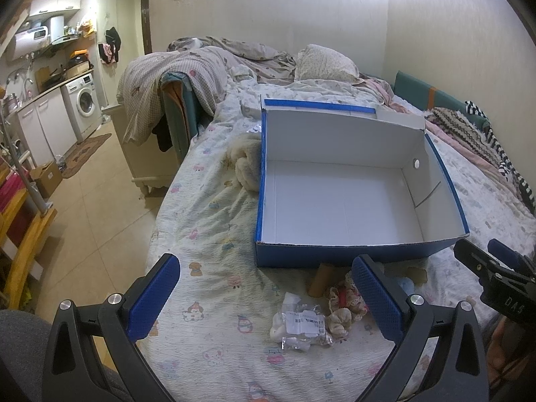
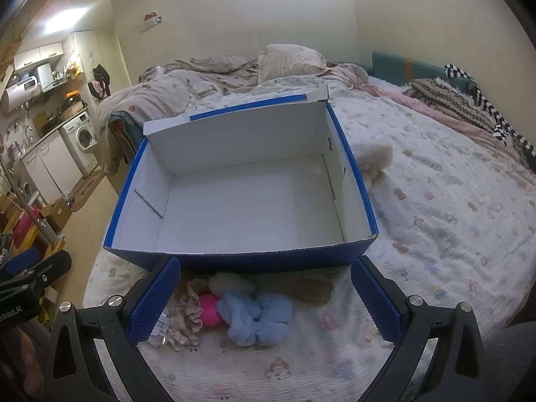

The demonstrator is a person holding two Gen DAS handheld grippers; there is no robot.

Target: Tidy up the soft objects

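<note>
**Open box on the bed, soft things heaped at its near wall**

The bed carries everything. Its cover is a pale crinkled sheet printed with small cartoon figures. At the far end lie a rumpled quilt and a pillow, and patterned knitwear trails along the bed's far right edge. Past the left edge, a tiled floor runs to a kitchen corner with a washing machine under a counter.

A blue cardboard box sits in the middle of the bed, white inside and holding nothing, its lid folded back at the far side. A cream fleecy bundle lies against one of the box's side walls.

The soft objects are gathered near the bed's near edge, just in front of the box's near wall: a light blue fluffy piece, a bright pink ball touching it, a frilly beige scrunchie, a cream plush, and a clear plastic packet with a printed label.

The left tool hangs above the packet with its blue pads spread wide, gripping nothing. The right tool is likewise spread wide, over the blue and pink pieces without touching them.
</note>
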